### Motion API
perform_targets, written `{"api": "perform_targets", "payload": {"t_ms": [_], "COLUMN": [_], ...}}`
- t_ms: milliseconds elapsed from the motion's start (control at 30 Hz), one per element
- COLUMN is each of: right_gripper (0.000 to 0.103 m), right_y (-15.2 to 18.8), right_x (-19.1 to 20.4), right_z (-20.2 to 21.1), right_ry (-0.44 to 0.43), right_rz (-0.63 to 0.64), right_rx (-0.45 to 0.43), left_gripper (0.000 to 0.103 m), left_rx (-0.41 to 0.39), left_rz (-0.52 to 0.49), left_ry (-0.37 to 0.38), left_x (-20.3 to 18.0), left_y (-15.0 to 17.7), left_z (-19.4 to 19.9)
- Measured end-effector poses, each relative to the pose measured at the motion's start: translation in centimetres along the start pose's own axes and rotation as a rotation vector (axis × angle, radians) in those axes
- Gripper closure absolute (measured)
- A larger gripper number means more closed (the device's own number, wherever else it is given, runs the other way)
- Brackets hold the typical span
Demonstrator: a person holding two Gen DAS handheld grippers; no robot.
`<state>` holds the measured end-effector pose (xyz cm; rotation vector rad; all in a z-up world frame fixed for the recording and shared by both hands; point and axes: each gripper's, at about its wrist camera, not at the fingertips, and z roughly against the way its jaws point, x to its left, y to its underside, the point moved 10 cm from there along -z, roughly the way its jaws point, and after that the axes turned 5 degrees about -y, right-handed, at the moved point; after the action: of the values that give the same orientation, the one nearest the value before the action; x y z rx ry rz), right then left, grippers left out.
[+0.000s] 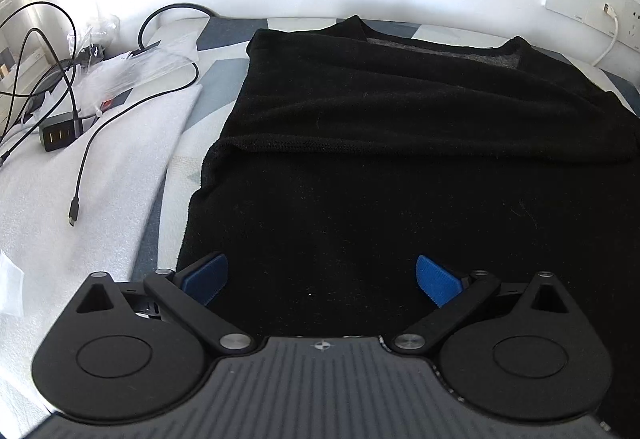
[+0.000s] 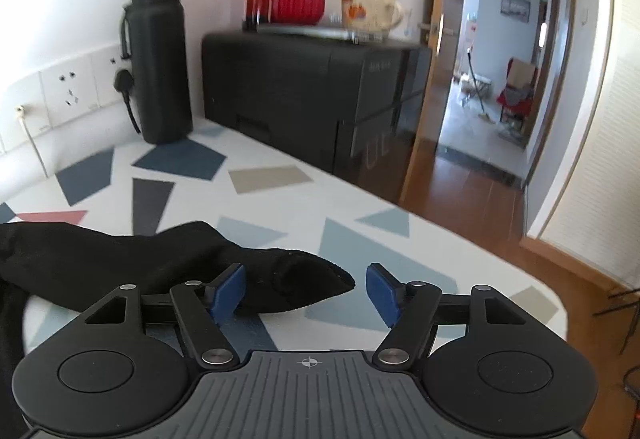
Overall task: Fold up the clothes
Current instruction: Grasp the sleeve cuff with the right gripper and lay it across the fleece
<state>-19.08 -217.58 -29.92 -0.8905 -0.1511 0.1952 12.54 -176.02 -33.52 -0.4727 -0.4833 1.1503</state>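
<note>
Both jaws apart, nothing held: left hand-held gripper [image 1: 322, 275] wide over black sweater [image 1: 400, 159] lying on table [image 2: 280, 179]; right hand-held gripper [image 2: 306, 289] narrower, w/ sleeve [image 2: 296, 279] tip between pads.

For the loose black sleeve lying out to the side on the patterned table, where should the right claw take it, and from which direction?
Probably at the tapered tip of the black sleeve, near the cuff opening. It lies flat on the patterned table, pointing towards the table's free edge, directly ahead of the open right claw. Come in low from the tip end, one finger sliding under and one over, since bare table surrounds it there.
</note>
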Motion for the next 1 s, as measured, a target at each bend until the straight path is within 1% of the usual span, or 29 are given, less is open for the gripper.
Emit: {"api": "perform_targets", "payload": {"t_ms": [133,200,233,267,333,400,433,467,500,567,600,633,700,733,800,867,933,967,1000], "right_gripper": [0.037,0.04,0.044,0.047,0.069,0.076,0.08,0.082,0.084,0.084,0.085,0.085,0.085,0.085,0.085,0.086,0.087,0.088,0.088], "right_y": [0.3,0.6,0.7,0.6,0.3,-0.2,-0.5,-0.8,-1.1,-1.6,-1.9,-2.0,-2.2,-1.9,-1.0,-0.1,0.2,0.0,-0.5], "right_x": [0.6,1.6,2.1,2.5,3.1,3.2,3.5,3.6,3.7,4.3,4.7,5.2,6.1,6.6,7.3,7.6,8.2,8.7,9.4], "right_z": [-2.0,-2.5,-2.6,-2.6,-2.5,-2.5,-2.7,-2.5,-2.3,-1.6,-1.1,-0.8,-0.1,-0.2,-0.6,-1.2,-1.2,-1.0,-0.6], "right_ry": [-0.051,-0.108,-0.132,-0.134,-0.114,-0.097,-0.105,-0.114,-0.123,-0.148,-0.168,-0.188,-0.228,-0.237,-0.234,-0.223,-0.214,-0.21,-0.212], "right_rz": [-0.022,-0.043,-0.049,-0.038,-0.017,-0.037,-0.066,-0.083,-0.097,-0.085,-0.076,-0.063,-0.038,-0.023,-0.022,-0.049,-0.075,-0.076,-0.062], "right_rx": [0.102,0.153,0.17,0.169,0.156,0.148,0.144,0.138,0.133,0.119,0.107,0.099,0.082,0.091,0.143,0.198,0.229,0.226,0.205], "left_gripper": [0.0,0.0,0.0,0.0,0.0,0.0,0.0,0.0,0.004,0.005,0.005,0.004,0.002,0.002,0.002,0.002,0.002,0.002,0.002], "left_rx": [-0.001,-0.008,-0.01,-0.013,-0.018,-0.016,-0.012,-0.016,-0.023,-0.058,-0.071,-0.071,-0.037,-0.027,-0.038,-0.063,-0.092,-0.106,-0.117], "left_rz": [0.029,0.03,0.026,0.021,0.006,-0.014,-0.023,-0.028,-0.03,-0.013,-0.001,0.007,0.006,0.005,-0.007,-0.023,-0.014,-0.003,0.009], "left_ry": [0.021,0.028,0.032,0.035,0.047,0.067,0.07,0.064,0.052,0.019,0.02,0.025,0.034,0.04,0.059,0.064,0.06,0.058,0.057], "left_x": [0.2,0.3,0.4,0.5,0.5,0.5,0.6,0.7,1.0,1.9,2.2,2.5,2.8,2.9,3.1,3.2,3.8,4.2,4.6], "left_y": [0.2,0.3,0.2,0.1,-0.1,-0.3,-0.4,-0.6,-0.8,-1.5,-1.9,-2.0,-1.9,-1.9,-1.9,-2.3,-3.1,-3.5,-3.9], "left_z": [-0.2,-0.2,-0.3,-0.4,-0.6,-0.8,-0.8,-0.8,-0.6,-0.1,0.0,-0.1,-1.1,-1.5,-1.8,-1.6,-1.4,-1.3,-1.2]}}
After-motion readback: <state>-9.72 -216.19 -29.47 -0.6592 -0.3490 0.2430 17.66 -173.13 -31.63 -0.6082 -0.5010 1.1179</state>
